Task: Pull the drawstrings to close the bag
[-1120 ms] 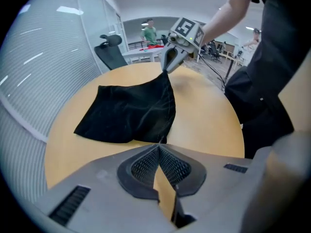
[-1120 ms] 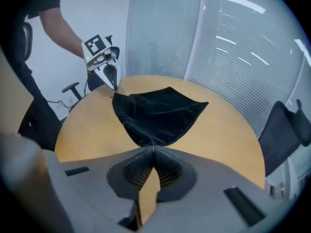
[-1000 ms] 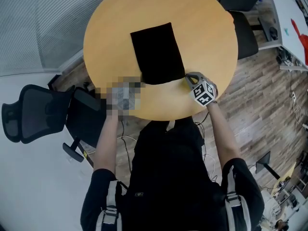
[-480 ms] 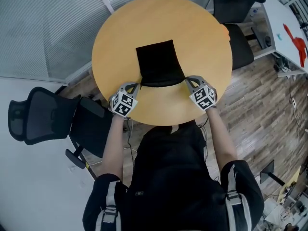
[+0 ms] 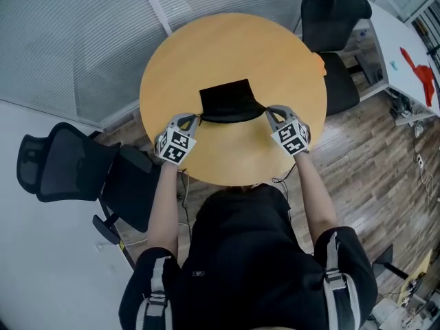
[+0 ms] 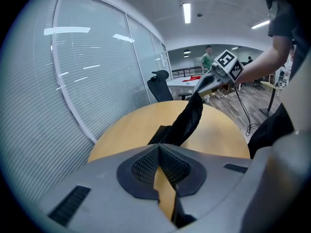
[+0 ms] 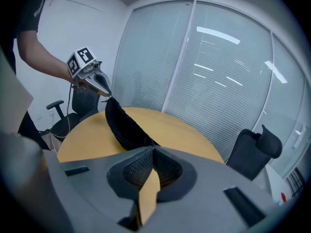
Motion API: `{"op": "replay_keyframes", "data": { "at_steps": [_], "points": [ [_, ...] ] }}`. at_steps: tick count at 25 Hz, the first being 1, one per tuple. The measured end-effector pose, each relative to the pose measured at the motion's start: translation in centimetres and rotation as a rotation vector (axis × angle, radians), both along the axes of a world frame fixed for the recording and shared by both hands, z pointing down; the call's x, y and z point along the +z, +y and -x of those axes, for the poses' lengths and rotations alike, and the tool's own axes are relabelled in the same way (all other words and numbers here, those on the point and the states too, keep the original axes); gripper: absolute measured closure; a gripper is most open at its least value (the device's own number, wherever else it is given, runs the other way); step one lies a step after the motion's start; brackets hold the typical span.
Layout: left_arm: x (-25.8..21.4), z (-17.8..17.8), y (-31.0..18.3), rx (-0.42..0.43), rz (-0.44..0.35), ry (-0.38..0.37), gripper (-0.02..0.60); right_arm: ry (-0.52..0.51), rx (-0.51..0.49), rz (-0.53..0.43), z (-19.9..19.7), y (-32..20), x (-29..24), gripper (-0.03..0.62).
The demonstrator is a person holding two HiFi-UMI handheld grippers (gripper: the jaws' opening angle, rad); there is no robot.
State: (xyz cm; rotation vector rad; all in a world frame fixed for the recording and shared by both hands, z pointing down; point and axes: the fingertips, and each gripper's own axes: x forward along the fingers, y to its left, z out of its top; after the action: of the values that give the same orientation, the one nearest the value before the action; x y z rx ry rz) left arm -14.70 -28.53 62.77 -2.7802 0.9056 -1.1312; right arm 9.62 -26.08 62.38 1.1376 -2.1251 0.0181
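A black drawstring bag [image 5: 230,100] lies on the round wooden table [image 5: 275,53], its near mouth edge raised and stretched between my two grippers. My left gripper [image 5: 197,119] is shut on the drawstring at the mouth's left corner, and my right gripper [image 5: 267,110] is shut on the one at the right corner. In the left gripper view the bag [image 6: 187,123] runs from my shut left gripper [image 6: 159,148] up to the right gripper [image 6: 206,84]. In the right gripper view the bag [image 7: 124,127] sags from my right gripper [image 7: 152,150] to the left gripper [image 7: 102,87].
A black office chair [image 5: 62,167] stands left of the table and another [image 5: 333,16] at the far right. A white desk [image 5: 405,53] with a red item is at the right edge. Glass walls with blinds [image 5: 82,40] lie behind. A distant person [image 6: 208,57] stands in the room.
Both grippers have risen and lifted the bag's near edge off the table. The mouth has bunched narrower, and the bag now hangs between them instead of lying flat.
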Motion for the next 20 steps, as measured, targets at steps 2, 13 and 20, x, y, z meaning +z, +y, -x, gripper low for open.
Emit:
{"op": "replay_keyframes", "data": {
  "at_steps": [2, 13, 20],
  "points": [
    [-1.7, -0.1, -0.4, -0.018, -0.031, 0.003, 0.566, 0.0, 0.001, -0.032, -0.3, -0.5, -1.5, 0.533],
    [-9.5, -1.5, 0.2, -0.086, -0.157, -0.005, 0.566, -0.003, -0.031, -0.145, -2.6, -0.4, -8.7, 0.533],
    [-11.7, -2.0, 2.3, -0.114, -0.193, -0.01, 0.566, 0.001, -0.057, -0.18, -3.5, 1.2, -10.6, 0.533]
  ]
}}
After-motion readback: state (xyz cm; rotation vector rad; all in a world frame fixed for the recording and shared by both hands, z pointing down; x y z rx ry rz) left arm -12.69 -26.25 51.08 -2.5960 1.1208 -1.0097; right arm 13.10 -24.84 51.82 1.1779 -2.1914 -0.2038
